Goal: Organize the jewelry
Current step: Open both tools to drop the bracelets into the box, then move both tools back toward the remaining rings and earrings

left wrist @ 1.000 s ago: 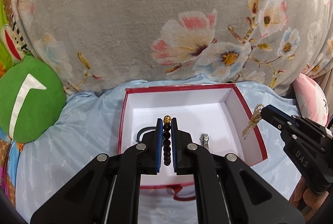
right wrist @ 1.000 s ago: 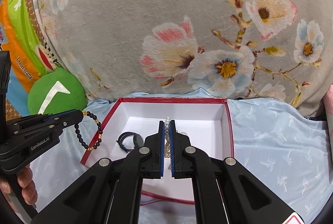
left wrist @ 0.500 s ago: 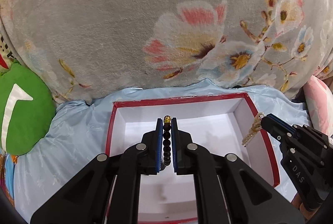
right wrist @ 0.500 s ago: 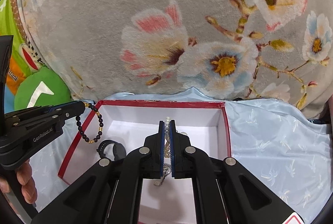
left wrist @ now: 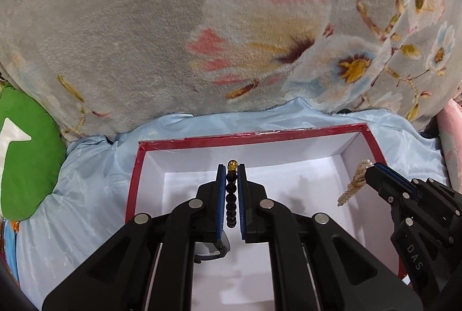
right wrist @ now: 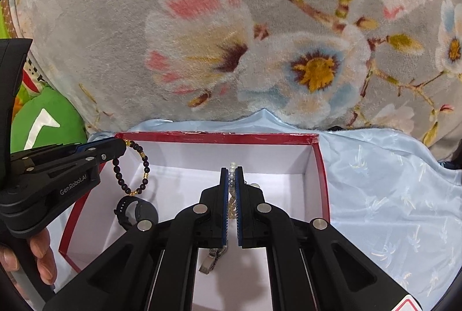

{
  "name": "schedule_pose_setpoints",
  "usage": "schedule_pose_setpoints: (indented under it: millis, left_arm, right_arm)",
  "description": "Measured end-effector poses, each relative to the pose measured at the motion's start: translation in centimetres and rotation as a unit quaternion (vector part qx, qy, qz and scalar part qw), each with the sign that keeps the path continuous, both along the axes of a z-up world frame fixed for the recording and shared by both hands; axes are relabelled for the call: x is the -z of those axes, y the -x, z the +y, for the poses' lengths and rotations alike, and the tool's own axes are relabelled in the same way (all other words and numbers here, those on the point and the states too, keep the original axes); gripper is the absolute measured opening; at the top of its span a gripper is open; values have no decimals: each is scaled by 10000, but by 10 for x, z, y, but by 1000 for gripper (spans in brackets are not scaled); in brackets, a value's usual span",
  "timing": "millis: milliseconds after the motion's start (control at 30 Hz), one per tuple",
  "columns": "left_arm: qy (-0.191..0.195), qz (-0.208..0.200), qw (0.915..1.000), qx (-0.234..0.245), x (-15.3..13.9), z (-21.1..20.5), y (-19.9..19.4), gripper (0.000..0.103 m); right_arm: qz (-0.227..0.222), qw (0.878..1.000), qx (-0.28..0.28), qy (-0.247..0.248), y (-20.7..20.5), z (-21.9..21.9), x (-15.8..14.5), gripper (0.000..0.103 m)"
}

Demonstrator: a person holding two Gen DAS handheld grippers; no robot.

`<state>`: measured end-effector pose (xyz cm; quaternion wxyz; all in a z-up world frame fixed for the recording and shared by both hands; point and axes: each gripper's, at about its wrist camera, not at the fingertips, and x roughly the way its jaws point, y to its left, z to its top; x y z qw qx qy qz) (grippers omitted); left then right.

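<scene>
Nearest in the right wrist view, a person's hand curls around the handle of the left gripper, which reaches in from outside the left wall of the red box and tilts down over it. Its jaws are clamped on a dark bead bracelet, whose loop hangs free below the tips, above the box's white floor and just over a black watch lying inside near the left wall. The right gripper angles in over the right wall of the box, pinched tight on a pearl bracelet that dangles from its tips inside the box, clear of the floor. A silver clip lies on the floor near the front of the box. The box sits on pale blue cloth. Behind its far wall rises a grey floral blanket, and beyond its left side a green cushion.
</scene>
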<state>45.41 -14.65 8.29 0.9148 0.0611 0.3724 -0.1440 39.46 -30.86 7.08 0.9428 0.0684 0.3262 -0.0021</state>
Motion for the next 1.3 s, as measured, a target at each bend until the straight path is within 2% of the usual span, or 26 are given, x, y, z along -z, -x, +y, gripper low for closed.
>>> schedule_pose_setpoints:
  millis: [133,200,233,267,300,367,533,767,1033,1167,1300]
  left_arm:
    - [-75,-12,10000,-36,7,-2,-7,8]
    - [23,-26,10000,-28,8,0,-9,13]
    - [57,-85,9999,-93,8,1,-10,34]
    - [87,-155,9996,-204,7,4,-10,53]
    - [142,-238,9992,-275,5,6,-9,71]
    - [225,-454,9980,-381,-1,12,-5,80]
    - [244,-382,9976,-518,-10,33,9,82]
    - [195,-201,9976,-632,-7,82,75,86]
    - [-242,22,9970,-736,13,116,162,86]
    - [-158,270,9972,-678,21,122,194,86]
    - [-257,353,9971,-620,29,120,225,86]
  right_arm:
    - [121,9999,-5,-65,-9,-3,9,4]
    - [201,9998,-47,-58,-13,-2,13,8]
    - [192,9998,-51,-55,-13,-2,13,11]
    - [176,9998,-27,-22,-14,-2,14,23]
    - [131,9999,11,16,-13,-2,13,40]
    - [-27,9999,136,73,-8,-3,10,55]
    - [-217,9994,273,42,16,-8,-2,59]
    - [-435,9984,343,111,102,1,-12,75]
    - [-173,9982,494,297,197,21,1,78]
    - [-27,9984,482,296,231,32,9,79]
    - [74,9984,478,283,259,43,16,81]
